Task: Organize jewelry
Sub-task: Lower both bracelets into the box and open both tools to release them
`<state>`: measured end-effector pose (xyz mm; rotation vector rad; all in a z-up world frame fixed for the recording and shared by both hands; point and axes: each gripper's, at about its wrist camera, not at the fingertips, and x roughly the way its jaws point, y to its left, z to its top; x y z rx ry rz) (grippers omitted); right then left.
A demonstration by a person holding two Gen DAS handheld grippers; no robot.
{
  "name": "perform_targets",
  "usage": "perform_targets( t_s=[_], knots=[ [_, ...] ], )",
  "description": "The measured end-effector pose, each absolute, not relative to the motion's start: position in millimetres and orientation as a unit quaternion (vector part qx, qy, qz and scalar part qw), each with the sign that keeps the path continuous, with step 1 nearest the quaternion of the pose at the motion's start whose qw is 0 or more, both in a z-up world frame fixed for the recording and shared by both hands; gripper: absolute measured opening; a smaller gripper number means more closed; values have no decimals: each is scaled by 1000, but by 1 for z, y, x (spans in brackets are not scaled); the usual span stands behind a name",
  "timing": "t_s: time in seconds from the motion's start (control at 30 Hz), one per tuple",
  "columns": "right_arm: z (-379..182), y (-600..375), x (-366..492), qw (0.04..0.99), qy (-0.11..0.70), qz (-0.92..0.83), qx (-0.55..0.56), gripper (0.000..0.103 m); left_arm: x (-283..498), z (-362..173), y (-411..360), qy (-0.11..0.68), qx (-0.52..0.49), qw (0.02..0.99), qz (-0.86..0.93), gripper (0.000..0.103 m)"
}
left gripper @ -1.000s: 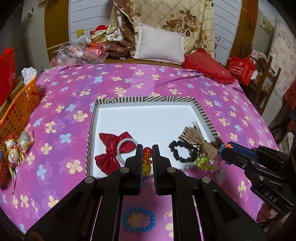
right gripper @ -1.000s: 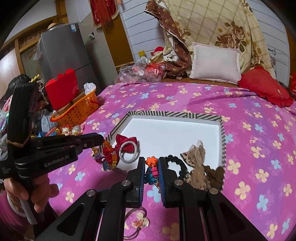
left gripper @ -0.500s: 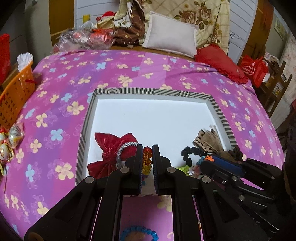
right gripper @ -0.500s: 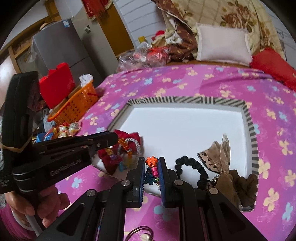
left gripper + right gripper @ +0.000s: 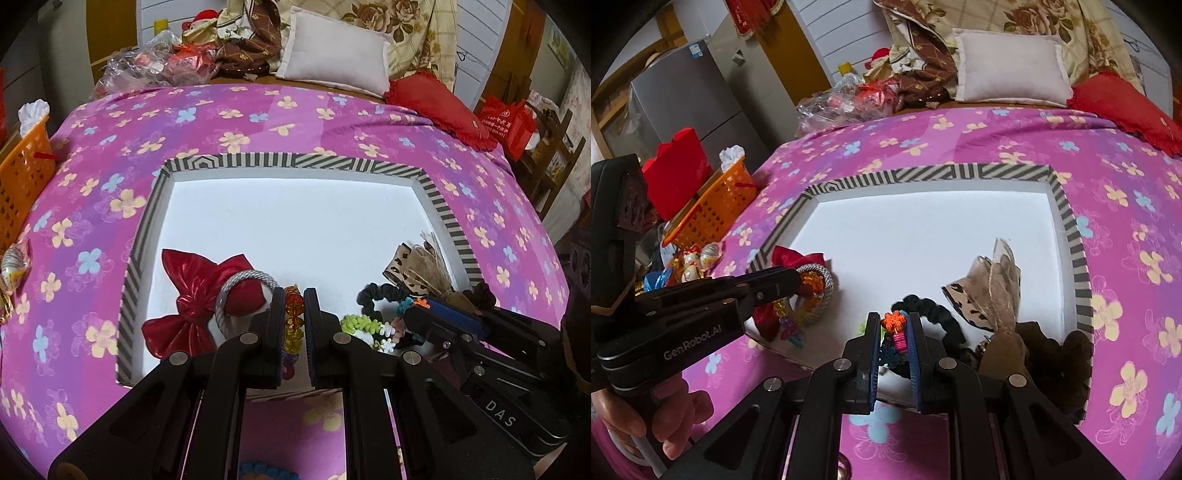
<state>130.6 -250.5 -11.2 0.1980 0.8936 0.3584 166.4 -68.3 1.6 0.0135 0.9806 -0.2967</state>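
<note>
Faceted bead bracelet point(image 5: 293, 321) clamped in left gripper point(image 5: 294, 306), probably plastic

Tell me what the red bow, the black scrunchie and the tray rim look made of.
Red bow: shiny, metallic-looking fabric with bright crinkled highlights. Black scrunchie: matte gathered cloth, probably over elastic. Tray rim: flat and sharp-cornered, likely striped printed cardboard or paper.

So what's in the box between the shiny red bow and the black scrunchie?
In the left wrist view, the left claw sits there, shut on a bead bracelet, between the red bow and the black scrunchie.
</note>
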Motion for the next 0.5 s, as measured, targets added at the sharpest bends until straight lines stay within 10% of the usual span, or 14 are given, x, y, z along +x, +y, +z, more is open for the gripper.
perform_targets(
  t_s=[0.5],
  knots=[
    [-27,-256,131,879,442,158,78,14,178,-34,-72,507,-7,852,-131,8]
  ],
)
